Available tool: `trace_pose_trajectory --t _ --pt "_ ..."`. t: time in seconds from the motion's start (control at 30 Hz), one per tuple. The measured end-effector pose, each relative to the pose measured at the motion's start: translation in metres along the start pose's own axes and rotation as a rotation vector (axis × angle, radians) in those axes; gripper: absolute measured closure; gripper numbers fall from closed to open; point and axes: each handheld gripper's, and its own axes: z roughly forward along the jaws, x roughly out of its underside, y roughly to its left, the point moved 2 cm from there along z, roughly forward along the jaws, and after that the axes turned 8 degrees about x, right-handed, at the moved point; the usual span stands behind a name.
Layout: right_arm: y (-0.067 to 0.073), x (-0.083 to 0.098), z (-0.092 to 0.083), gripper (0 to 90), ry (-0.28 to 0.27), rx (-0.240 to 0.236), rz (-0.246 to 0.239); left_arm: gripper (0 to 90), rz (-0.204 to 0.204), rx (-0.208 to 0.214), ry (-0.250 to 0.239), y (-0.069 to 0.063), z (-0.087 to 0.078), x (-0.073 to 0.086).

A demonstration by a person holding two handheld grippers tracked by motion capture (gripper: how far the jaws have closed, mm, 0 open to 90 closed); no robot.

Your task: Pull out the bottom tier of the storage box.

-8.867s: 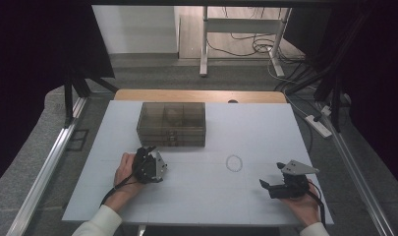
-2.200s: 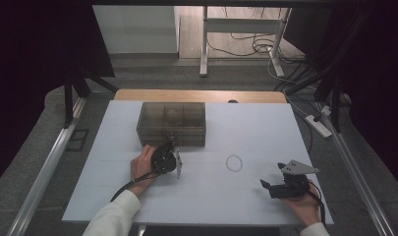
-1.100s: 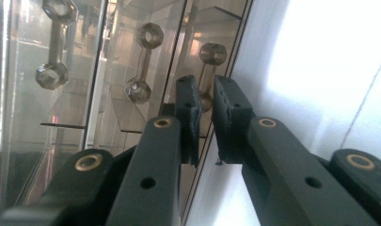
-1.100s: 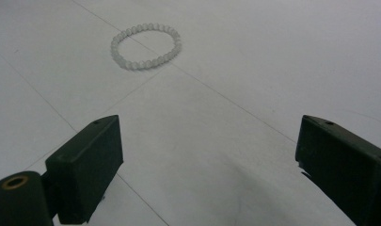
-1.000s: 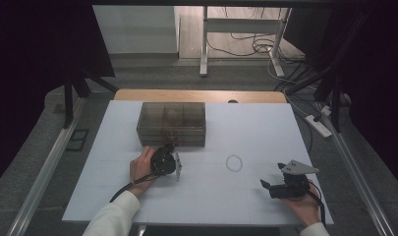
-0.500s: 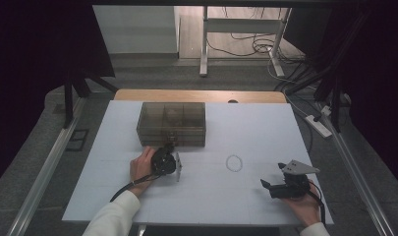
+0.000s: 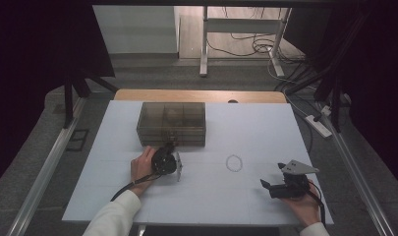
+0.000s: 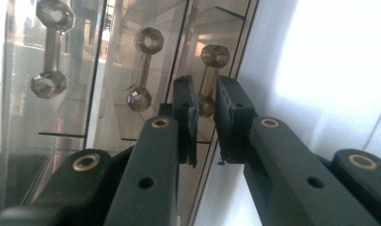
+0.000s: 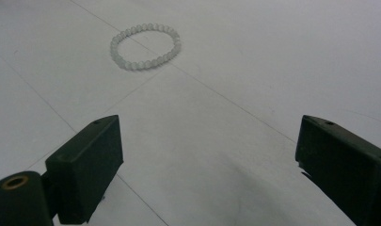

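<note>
white table [image 7: 137, 196] | left tongs [image 8: 206, 101] clamp drawer handle [image 8: 208, 80] | right tongs [image 9: 207, 165] agape, bracelet [image 9: 146, 46] ahead

Drawer box [image 7: 171, 123] at table [image 7: 265, 123] rear, bracelet [image 7: 234, 162] right, before it

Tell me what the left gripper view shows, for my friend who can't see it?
Two black fingers close on a crystal drawer handle at the front of a clear drawer box. Two more such handles sit alongside, and the white table lies beside the box.
</note>
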Motion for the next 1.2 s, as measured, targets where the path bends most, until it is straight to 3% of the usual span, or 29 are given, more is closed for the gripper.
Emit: trace_pose_trajectory --t 0.37,0.53,0.87,1.1,1.2 --pt "-0.001 0.000 -0.001 7.7 -0.003 0.002 0.004 79.2 0.011 0.008 0.003 -0.004 -0.007 0.002" --pt "-0.001 0.001 0.000 7.7 -0.001 0.001 0.000 82.9 -0.012 0.008 -0.022 -0.004 -0.016 0.003" --pt "-0.001 0.000 0.001 7.7 0.000 -0.002 0.002 66.6 -0.037 0.047 -0.034 -0.004 -0.019 0.001" --pt "-0.001 0.000 0.001 7.7 0.001 -0.003 0.001 56.6 -0.137 0.106 -0.059 0.004 -0.030 0.002" --pt "-0.001 0.000 0.000 7.7 -0.001 -0.004 0.002 51.7 -0.210 0.156 -0.071 0.010 -0.035 0.005"
